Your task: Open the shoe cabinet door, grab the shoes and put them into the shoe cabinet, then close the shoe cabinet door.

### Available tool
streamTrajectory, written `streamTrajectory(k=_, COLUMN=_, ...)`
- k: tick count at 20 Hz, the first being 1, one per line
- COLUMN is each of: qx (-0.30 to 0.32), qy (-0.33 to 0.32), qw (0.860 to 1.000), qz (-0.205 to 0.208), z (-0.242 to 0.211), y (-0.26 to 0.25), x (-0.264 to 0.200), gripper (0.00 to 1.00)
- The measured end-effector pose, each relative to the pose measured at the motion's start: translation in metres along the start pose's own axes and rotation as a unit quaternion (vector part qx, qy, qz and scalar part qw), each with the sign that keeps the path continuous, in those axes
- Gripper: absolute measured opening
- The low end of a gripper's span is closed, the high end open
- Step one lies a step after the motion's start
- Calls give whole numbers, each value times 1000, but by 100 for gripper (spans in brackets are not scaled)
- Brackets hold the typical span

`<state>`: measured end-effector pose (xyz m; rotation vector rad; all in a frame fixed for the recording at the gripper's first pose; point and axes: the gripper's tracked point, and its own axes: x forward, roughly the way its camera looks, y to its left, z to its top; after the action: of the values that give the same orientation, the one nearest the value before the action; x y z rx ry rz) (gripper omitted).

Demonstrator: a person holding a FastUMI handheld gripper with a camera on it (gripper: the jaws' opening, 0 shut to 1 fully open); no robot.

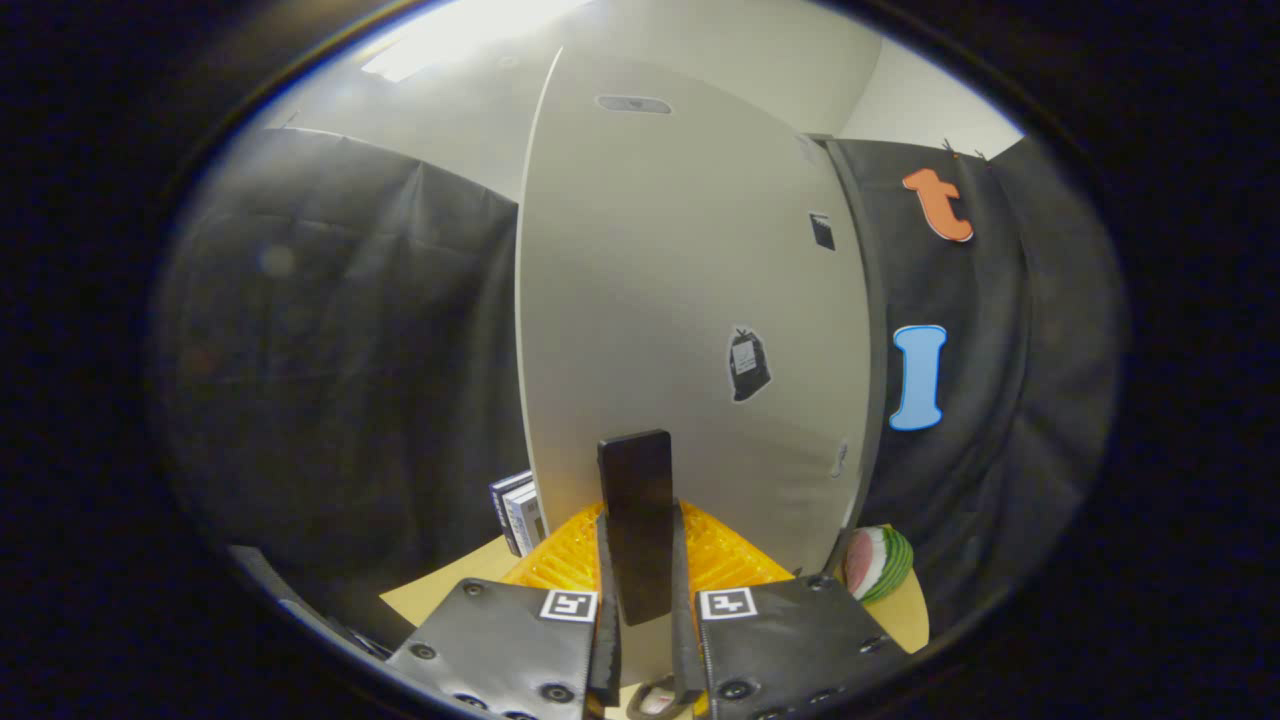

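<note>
One tall pale grey cabinet door (pixel 690 300) fills the frame's centre, long axis upright. One gripper (pixel 637 600) pinches its single black upright bar handle (pixel 637 520) with both fingers. One watermelon slice (pixel 880 563) lies lower right.

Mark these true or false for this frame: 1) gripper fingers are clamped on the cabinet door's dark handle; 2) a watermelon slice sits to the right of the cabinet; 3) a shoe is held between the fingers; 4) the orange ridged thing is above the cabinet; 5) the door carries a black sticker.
1) True: the gripper has both fingers pressed on the dark handle of the cabinet door.
2) True: the watermelon slice lies right of the cabinet.
3) False: the handle is between them, no shoe.
4) False: the orange ridged thing lies low, behind the handle.
5) True: black sticker on the door.
</note>
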<state>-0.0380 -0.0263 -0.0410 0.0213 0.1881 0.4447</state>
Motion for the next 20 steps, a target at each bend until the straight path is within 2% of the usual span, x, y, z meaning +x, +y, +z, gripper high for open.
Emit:
streamTrajectory(k=8, qx=2, qy=-1, qw=999, qz=-49, z=-3, y=-40, x=-46, gripper=22)
streamTrajectory(k=11, qx=4, qy=-3, qw=997, qz=-73, z=-3, y=-58, x=-58, gripper=13)
streamTrajectory(k=14, qx=-2, qy=-7, qw=996, qz=-93, z=-1, y=-74, x=-66, gripper=13)
streamTrajectory(k=20, qx=-5, qy=-2, qw=987, qz=-160, z=1, y=-130, x=-88, gripper=11)
